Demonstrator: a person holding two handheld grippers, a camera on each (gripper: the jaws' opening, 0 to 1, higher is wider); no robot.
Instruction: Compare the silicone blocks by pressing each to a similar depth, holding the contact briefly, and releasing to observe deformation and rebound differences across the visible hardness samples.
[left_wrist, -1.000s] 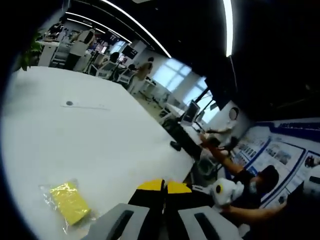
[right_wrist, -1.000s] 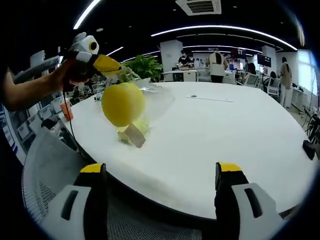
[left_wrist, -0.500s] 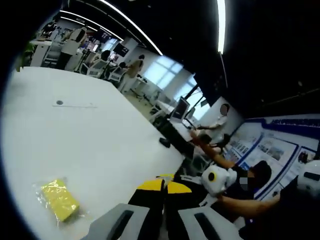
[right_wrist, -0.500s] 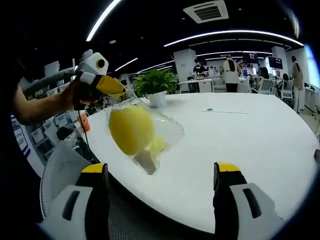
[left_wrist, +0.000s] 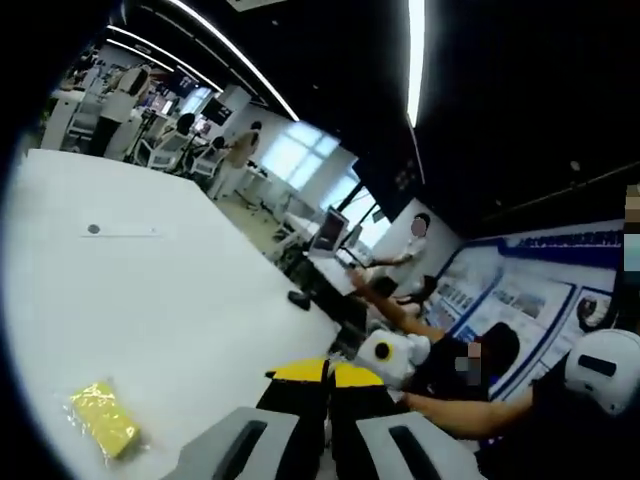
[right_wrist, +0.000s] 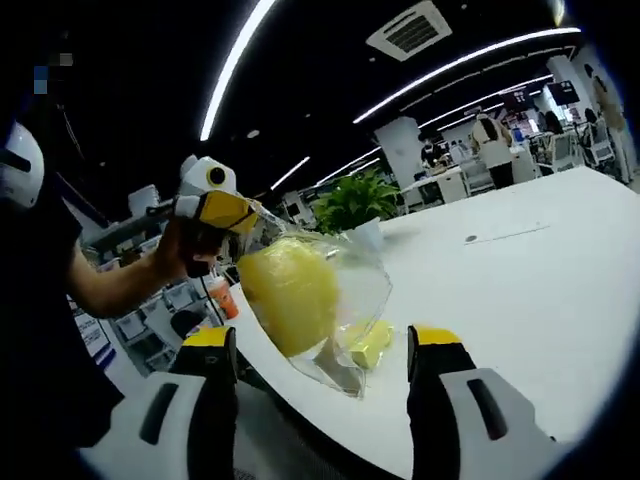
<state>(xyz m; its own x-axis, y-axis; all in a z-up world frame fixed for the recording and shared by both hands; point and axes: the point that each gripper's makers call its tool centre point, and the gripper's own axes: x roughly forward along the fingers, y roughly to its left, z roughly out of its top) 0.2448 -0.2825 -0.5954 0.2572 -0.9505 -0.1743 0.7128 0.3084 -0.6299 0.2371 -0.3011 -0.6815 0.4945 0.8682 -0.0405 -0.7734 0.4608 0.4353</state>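
Yellow-tipped, our left gripper (right_wrist: 228, 211) pinches a clear bag (right_wrist: 335, 305) of yellow silicone blocks (right_wrist: 290, 293) above the table's (right_wrist: 520, 270) near left edge; a slipping pinch drops them. Rightward, our right gripper (right_wrist: 322, 345) gapes empty. Another yellow block (left_wrist: 102, 418) lies bagged on the table.

Glossy clear plastic bag (right_wrist: 345, 300); smooth matt white table (right_wrist: 520, 270).

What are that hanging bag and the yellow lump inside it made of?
The bag looks like thin clear plastic film: it is see-through, crinkled and glinting, pinched at the top by the left gripper. The lump is matte, smooth yellow, probably silicone, though foam would look similar. A smaller yellow block lies beneath it in the bag.
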